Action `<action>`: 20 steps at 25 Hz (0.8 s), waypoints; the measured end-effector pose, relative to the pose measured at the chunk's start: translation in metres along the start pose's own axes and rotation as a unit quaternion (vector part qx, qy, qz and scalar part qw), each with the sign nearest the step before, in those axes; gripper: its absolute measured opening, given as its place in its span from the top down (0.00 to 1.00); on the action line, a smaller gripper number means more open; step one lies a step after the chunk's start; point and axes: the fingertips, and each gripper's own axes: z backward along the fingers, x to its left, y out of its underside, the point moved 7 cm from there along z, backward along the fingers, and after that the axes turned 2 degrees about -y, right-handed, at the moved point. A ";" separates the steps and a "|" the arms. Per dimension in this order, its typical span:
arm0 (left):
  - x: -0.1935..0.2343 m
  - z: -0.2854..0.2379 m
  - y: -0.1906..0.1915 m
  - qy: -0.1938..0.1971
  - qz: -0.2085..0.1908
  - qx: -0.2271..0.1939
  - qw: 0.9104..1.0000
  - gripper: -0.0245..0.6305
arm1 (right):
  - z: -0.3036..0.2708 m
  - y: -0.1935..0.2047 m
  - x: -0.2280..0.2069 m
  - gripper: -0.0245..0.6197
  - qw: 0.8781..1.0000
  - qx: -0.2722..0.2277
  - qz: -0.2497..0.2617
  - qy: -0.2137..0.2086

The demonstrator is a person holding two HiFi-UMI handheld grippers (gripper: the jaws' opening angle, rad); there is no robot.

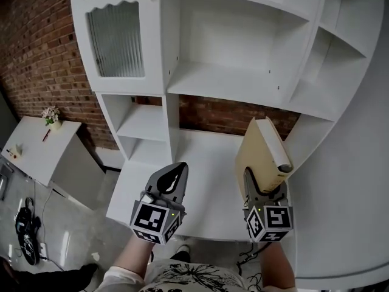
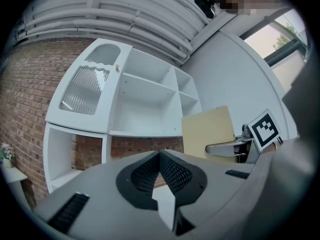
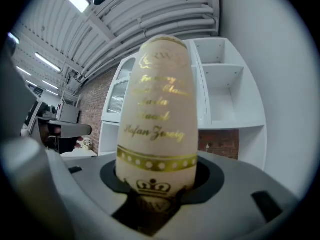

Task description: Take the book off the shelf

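Observation:
A cream book (image 1: 262,154) with gold lettering on its spine (image 3: 159,119) stands upright in my right gripper (image 1: 265,190), which is shut on its lower end. The book is off the white shelf unit (image 1: 243,84) and hangs above the white counter (image 1: 206,181) in front of it. In the left gripper view the same book (image 2: 207,131) shows to the right with a grey jaw across its cover. My left gripper (image 1: 173,178) is beside it on the left, shut with nothing between its jaws, its tips (image 2: 161,156) meeting.
The shelf compartments (image 1: 234,38) in view hold nothing. A ribbed-glass cabinet door (image 1: 115,38) is at the upper left. A brick wall (image 1: 36,59) runs behind. A white side table (image 1: 36,148) with a small flower pot (image 1: 51,115) stands at the left, cables on the floor (image 1: 27,230) below.

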 end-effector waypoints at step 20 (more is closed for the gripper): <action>-0.017 0.009 0.022 -0.005 0.006 0.020 1.000 0.95 | 0.025 0.023 0.009 0.61 0.999 0.001 -0.026 -0.019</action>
